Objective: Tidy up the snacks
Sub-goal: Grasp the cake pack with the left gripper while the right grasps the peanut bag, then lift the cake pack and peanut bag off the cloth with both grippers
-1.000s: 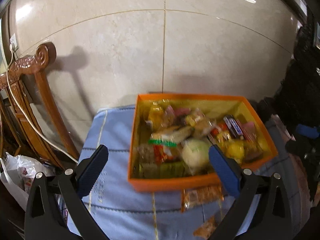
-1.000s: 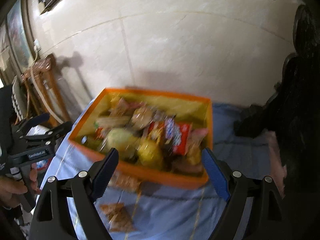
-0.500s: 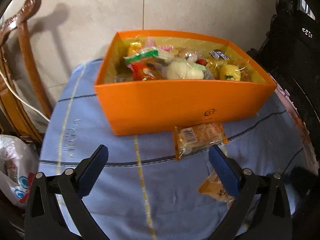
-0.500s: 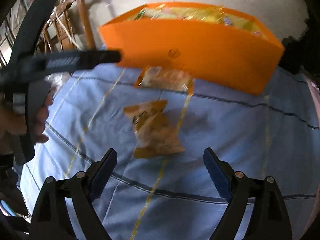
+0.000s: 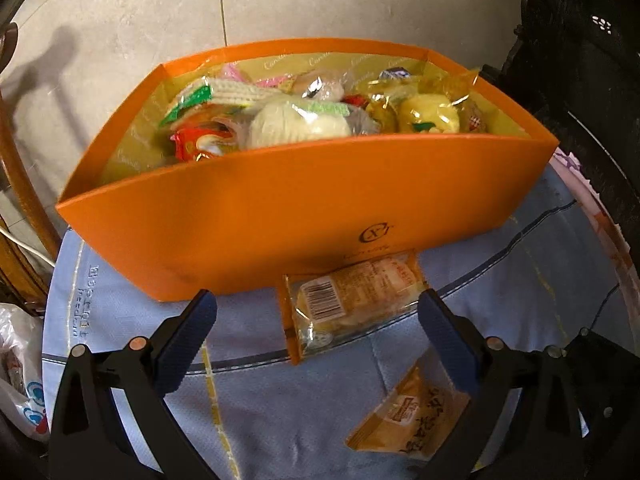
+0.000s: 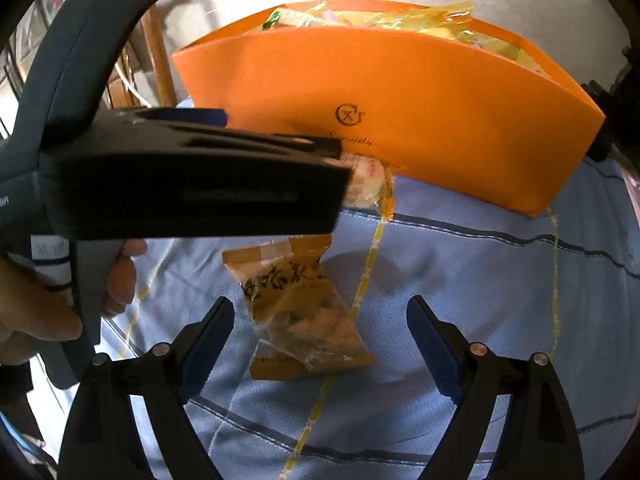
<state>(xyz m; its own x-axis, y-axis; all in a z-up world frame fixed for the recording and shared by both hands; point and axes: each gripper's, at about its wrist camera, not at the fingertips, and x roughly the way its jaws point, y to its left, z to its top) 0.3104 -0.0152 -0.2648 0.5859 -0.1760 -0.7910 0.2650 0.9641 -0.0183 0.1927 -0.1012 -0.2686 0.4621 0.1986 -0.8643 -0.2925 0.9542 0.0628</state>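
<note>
An orange box (image 5: 280, 216) full of wrapped snacks stands on the blue tablecloth (image 5: 248, 412). A clear-and-orange cake packet (image 5: 352, 304) lies against the box's front wall. My left gripper (image 5: 316, 340) is open, its fingers on either side of this packet, just above the cloth. A tan snack packet (image 6: 296, 308) lies nearer on the cloth; it also shows in the left wrist view (image 5: 408, 416). My right gripper (image 6: 320, 344) is open and straddles the tan packet's near end. In the right wrist view the left gripper's body hides most of the cake packet (image 6: 368, 184).
A carved wooden chair (image 5: 16, 208) stands left of the table with a white plastic bag (image 5: 20, 368) below it. Dark carved furniture (image 5: 580, 80) is at the right. A tiled wall (image 5: 320, 0) is behind the box (image 6: 420, 112). The tablecloth (image 6: 480, 280) covers the table.
Both grippers have come down from above the box to the cloth in front of it. The left closed in on the cake packet, the right on the tan packet. Both stayed open.
</note>
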